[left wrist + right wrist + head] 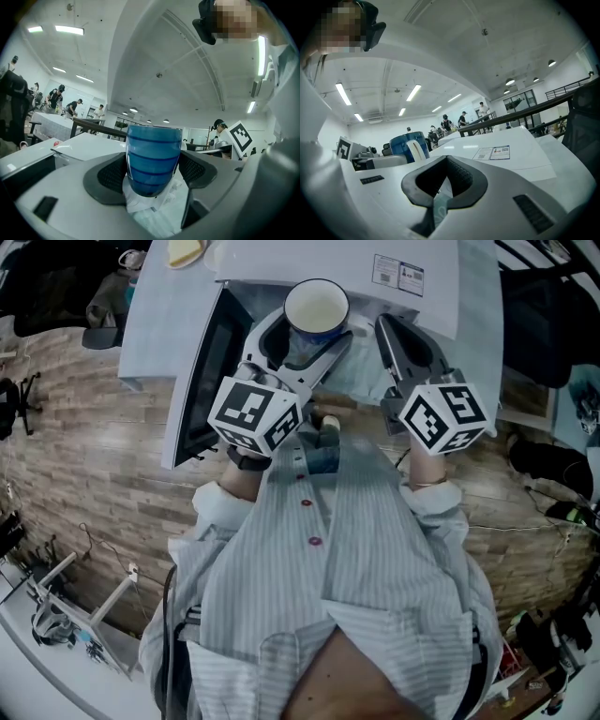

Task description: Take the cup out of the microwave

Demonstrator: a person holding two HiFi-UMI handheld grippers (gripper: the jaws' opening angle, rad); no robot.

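At the white worktop (150, 324), top centre, our left gripper (302, 345) clamps the blue cup (316, 307), already clear of the microwave (431, 306). The right gripper (443, 185) has its fingers together, empty. We judge only setting down remains.

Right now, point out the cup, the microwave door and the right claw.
cup (153, 157): left gripper view, its blue striped wall.
microwave door (208, 371): head view, its dark window.
right claw (446, 159): right gripper view, where its closed tips meet.
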